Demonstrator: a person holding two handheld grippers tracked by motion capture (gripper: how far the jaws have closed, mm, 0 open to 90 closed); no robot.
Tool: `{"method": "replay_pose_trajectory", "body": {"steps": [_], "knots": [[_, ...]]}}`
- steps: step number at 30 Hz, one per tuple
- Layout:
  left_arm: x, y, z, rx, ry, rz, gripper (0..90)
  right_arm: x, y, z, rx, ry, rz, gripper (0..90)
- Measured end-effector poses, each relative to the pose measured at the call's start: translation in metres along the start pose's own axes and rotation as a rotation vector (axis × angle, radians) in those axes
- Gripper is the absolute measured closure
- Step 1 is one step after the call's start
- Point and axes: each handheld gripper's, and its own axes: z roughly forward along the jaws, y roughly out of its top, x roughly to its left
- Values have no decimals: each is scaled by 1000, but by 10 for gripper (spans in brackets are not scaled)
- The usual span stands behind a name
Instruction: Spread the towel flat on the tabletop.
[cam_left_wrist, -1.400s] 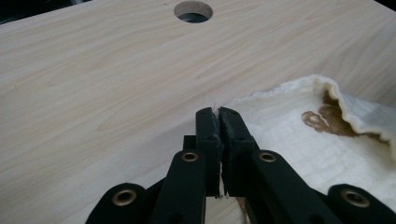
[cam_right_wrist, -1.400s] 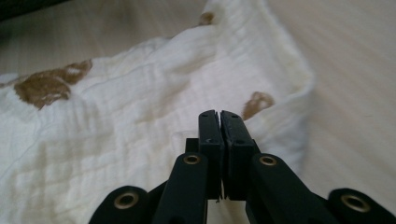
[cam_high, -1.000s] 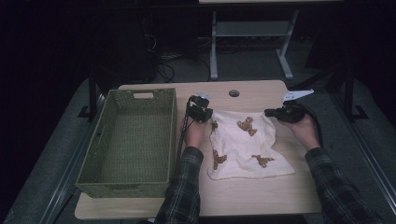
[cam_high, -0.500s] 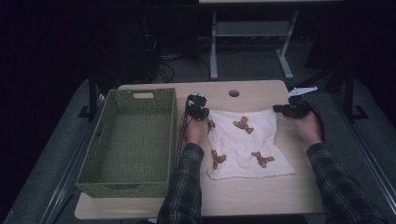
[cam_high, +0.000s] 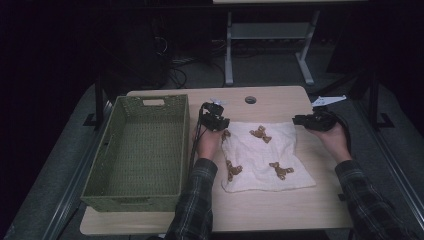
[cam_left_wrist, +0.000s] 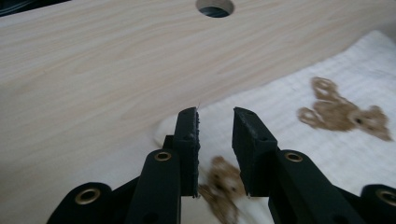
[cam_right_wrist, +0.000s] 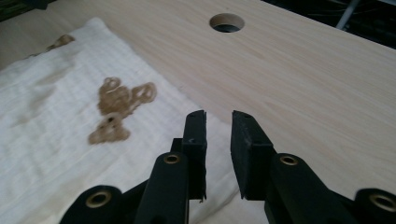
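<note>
- No brand, label or legible writing on any item.
- Count: one cloth (cam_high: 265, 156), one basket (cam_high: 137, 150), two grippers, one round hole (cam_high: 250, 100) in the counter (cam_high: 280, 210).
- Cloth: white, waffle-textured weave, roughly square, printed with brown teddy-bear figures; four of them can be counted in the high view. It lies flat on the counter, right of the basket, between the two hands.
- Basket: green, woven, rectangular, with a slot handle in its far wall; stands on the left part of the counter.
- Counter: pale wood grain, rounded corners, cable hole near the far edge.
- Left gripper (cam_left_wrist: 215, 119): black jaws have just been opening; a narrow gap now stands between the pads, which hover above the far left corner of the cloth and clamp nothing.
- Right gripper (cam_right_wrist: 218, 122): jaws likewise have just been opening; narrow gap, over the far right edge of the cloth, nothing pinched.
- Person's sleeves: plaid fabric, entering from the near side.
</note>
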Motion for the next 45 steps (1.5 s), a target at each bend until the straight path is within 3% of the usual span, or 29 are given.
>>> {"method": "replay_pose_trajectory", "body": {"steps": [6,14,19,25,29,36,38,40,45], "knots": [[-15,-10,-15,5,-46,18,689,16,-9,-16,6,30,-33,748],[-35,-25,-38,2,-102,58,681,34,-26,-34,31,56,-41,748],[-50,-44,-55,8,-112,112,675,45,-43,-50,35,66,-46,748],[-60,-65,-71,12,-138,128,672,59,-67,-67,59,83,-52,747],[-69,-78,-79,29,-148,162,671,71,-83,-75,90,98,-46,743],[-77,-102,-88,48,-173,165,662,86,-103,-84,120,121,-41,731],[-77,-107,-90,59,-163,171,658,90,-107,-87,128,125,-27,730],[-77,-111,-91,65,-170,152,658,92,-111,-88,128,124,-47,725],[-79,-124,-90,109,-179,151,662,96,-117,-93,133,131,-40,706]]}}
